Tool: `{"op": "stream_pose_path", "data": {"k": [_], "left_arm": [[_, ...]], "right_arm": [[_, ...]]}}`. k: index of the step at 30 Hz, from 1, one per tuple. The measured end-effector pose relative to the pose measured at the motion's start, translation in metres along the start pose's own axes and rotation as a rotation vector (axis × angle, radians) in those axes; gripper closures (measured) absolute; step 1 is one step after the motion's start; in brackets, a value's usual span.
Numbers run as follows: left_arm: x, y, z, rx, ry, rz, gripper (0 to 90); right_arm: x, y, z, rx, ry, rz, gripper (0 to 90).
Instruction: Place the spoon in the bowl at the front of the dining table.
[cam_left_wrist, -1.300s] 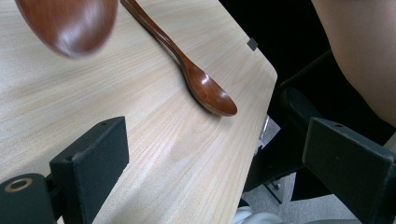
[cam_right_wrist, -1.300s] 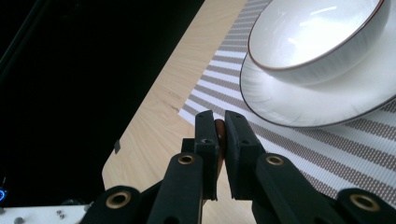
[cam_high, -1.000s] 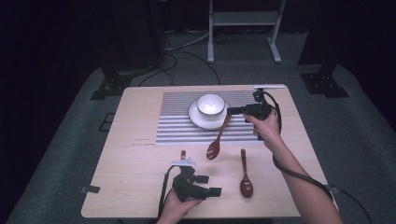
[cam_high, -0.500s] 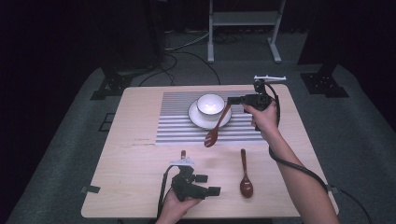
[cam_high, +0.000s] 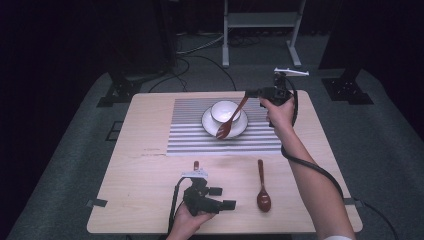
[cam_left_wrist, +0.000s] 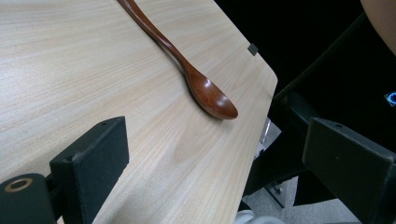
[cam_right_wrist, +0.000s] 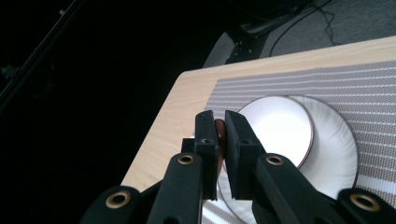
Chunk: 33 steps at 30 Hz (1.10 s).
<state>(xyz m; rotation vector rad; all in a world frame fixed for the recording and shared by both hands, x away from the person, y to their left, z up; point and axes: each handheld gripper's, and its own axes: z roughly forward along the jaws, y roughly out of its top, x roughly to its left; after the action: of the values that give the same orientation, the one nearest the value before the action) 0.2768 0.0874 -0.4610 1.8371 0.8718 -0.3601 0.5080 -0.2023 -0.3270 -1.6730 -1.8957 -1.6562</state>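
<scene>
Since a second ago the dark reddish-brown wooden spoon (cam_high: 231, 118) has come up off the striped grey placemat (cam_high: 190, 135) and now hangs over the white bowl (cam_high: 223, 110) on its white saucer (cam_high: 243, 126), bowl end low, handle pinched tight in the right gripper (cam_high: 251, 93). My guess: it's about to get dropped into the bowl, so the carry is almost done. Lowering it cleanly is what's left.

A second brown wooden spoon (cam_high: 262, 186) lies flat on the pale wood table (cam_high: 135, 170), near the front edge. Just beside it, the left gripper (cam_high: 224, 197) rests with jaws wide apart and nothing between them. Nothing really blocks the drop except the bowl's rim.
</scene>
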Motion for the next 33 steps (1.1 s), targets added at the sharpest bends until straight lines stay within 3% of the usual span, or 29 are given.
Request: {"op": "stream_pose_path", "data": {"k": [18, 25, 33], "left_arm": [[0.0, -0.001, -0.004, -0.017, -0.004, -0.006, 6.0], [0.0, 0.0, -0.007, -0.025, -0.003, -0.002, 6.0], [-0.001, 0.0, -0.009, -0.026, 0.003, 0.001, 6.0]], "right_arm": [[-0.017, 0.018, 0.006, -0.144, -0.097, 0.104, 83.7], [-0.024, 0.019, 0.01, -0.177, -0.158, 0.119, 83.7], [-0.031, 0.015, 0.015, -0.199, -0.173, 0.154, 83.7]]}}
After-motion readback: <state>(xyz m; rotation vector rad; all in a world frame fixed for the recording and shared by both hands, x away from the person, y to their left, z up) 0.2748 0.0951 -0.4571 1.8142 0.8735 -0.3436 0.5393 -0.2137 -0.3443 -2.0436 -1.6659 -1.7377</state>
